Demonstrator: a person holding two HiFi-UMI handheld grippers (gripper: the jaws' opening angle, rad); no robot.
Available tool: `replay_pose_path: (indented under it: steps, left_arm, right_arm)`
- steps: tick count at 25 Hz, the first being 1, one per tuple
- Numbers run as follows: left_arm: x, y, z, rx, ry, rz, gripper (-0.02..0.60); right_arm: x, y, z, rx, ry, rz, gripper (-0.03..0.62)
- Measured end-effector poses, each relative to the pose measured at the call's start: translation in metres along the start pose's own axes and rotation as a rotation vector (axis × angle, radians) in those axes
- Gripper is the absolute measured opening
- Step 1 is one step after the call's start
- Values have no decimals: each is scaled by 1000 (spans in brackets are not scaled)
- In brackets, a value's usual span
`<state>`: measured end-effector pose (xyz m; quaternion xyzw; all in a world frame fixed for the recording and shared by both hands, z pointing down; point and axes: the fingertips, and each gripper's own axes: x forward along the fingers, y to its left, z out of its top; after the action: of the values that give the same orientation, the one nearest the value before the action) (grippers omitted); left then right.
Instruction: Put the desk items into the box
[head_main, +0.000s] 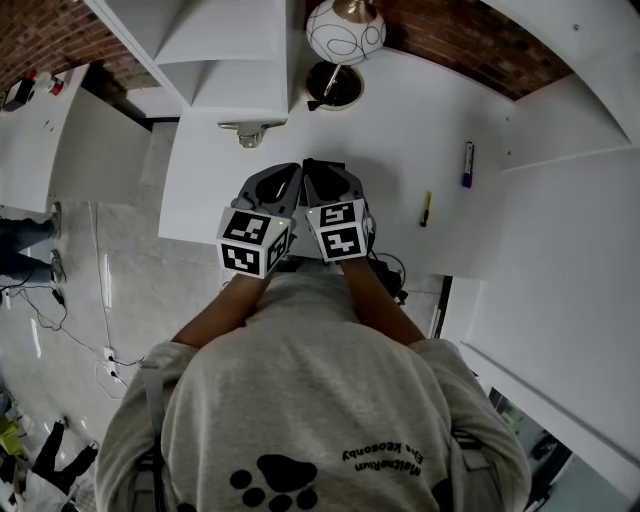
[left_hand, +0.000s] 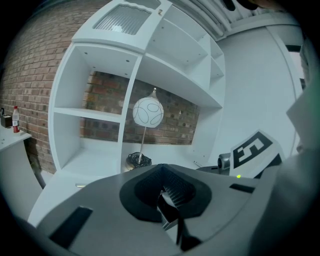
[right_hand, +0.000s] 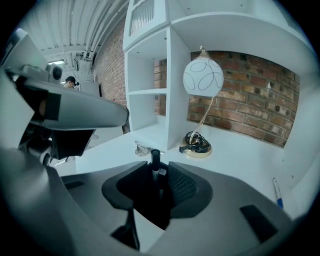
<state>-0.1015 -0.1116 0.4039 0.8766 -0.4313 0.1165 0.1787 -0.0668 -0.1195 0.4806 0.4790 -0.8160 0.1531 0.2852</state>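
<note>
Evidently the person held both grippers close together in front of the chest, over the near edge of the white desk (head_main: 400, 110), probably so that one could help the other with a small item. The right gripper (right_hand: 156, 169) had its jaws standing well apart, with a dark pen (right_hand: 155, 159) upright between them and no pad seen pressing on it. The left gripper (left_hand: 161, 172) had its jaws drawn together at the tips. A pale sliver showed in the gap behind them, too dim to name. A purple marker (head_main: 467, 163) and a yellow pen (head_main: 425, 208) lay off to the right on the desk, apart from each other, apparently not yet collected. A lamp (head_main: 345, 30) stood at the back. No box appeared in any view, and from above the grippers' bodies hid their own tips.
</note>
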Motion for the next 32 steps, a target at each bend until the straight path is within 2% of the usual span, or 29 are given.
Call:
replay_pose_path:
  steps: [3, 9, 15, 24, 32]
  left_arm:
    - [1, -3, 2, 9, -8, -6, 7]
    - [4, -19, 15, 61, -42, -42, 8]
    - [8, -41, 32, 104, -88, -84, 8]
    - [8, -68, 49, 148, -149, -103, 8]
    - [25, -120, 50, 177, -140, -226, 8]
  right_arm:
    - [-9, -4, 13, 25, -102, -22, 130]
    - [-45, -25, 41, 67, -284, -100, 31]
    - [-87, -42, 65, 84, -438, -172, 17]
    - [-133, -64, 71, 85, -515, -273, 17]
    - [-173, -94, 53, 104, -519, -396, 15]
